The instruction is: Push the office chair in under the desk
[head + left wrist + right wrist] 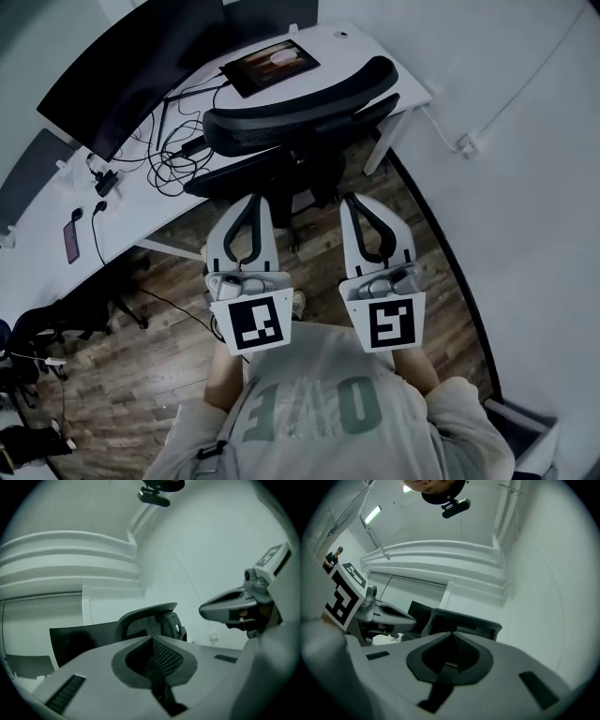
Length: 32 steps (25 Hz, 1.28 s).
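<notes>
A black office chair (298, 112) with a mesh back stands pushed against the white desk (141, 220), its seat partly under the desktop. My left gripper (251, 200) is held level just behind the chair, shut with nothing between its jaws. Beside it my right gripper (361, 200) is also shut and empty, a little short of the chair's back. In the left gripper view the chair (150, 620) shows ahead past the closed left gripper (151, 639), with the right gripper's body at the right. The right gripper view has the chair's headrest (464, 620) just beyond the shut right gripper (451, 633).
On the desk stand a dark monitor (122, 66), a tablet (270, 64), a tangle of cables (173, 155) and a phone (72, 240). A white wall (525, 187) runs close on the right. Another chair (56, 323) sits at the lower left on the wood floor (141, 375).
</notes>
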Each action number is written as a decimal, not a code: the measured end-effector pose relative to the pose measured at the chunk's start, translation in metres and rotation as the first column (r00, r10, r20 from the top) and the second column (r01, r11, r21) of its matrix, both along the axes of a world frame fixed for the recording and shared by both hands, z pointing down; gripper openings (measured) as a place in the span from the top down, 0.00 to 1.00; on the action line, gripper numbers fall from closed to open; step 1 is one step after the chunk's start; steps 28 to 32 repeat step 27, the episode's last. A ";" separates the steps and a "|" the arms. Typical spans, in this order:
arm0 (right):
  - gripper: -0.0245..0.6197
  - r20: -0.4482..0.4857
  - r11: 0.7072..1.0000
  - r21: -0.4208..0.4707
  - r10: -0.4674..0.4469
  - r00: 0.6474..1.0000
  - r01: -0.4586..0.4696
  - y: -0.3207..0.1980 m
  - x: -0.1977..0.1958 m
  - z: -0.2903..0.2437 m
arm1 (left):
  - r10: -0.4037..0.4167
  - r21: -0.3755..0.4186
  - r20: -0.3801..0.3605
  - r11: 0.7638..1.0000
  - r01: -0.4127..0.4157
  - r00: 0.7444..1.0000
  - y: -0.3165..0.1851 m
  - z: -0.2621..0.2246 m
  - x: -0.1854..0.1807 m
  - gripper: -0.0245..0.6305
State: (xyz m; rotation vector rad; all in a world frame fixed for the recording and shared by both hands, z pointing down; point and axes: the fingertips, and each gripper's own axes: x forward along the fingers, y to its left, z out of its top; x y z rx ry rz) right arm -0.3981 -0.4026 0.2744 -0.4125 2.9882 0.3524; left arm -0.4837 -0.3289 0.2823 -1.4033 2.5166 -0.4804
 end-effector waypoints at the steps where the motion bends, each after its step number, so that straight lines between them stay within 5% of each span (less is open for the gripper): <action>1: 0.93 -0.023 1.000 -0.009 -0.007 1.000 0.007 0.002 0.000 0.008 | 0.005 -0.002 0.001 1.000 -0.005 1.000 -0.001 0.001 0.004 0.94; 32: 0.93 -0.073 0.998 -0.062 0.005 0.997 -0.010 -0.006 0.004 0.030 | 0.030 -0.014 0.022 0.999 -0.029 0.999 -0.001 -0.004 0.012 0.94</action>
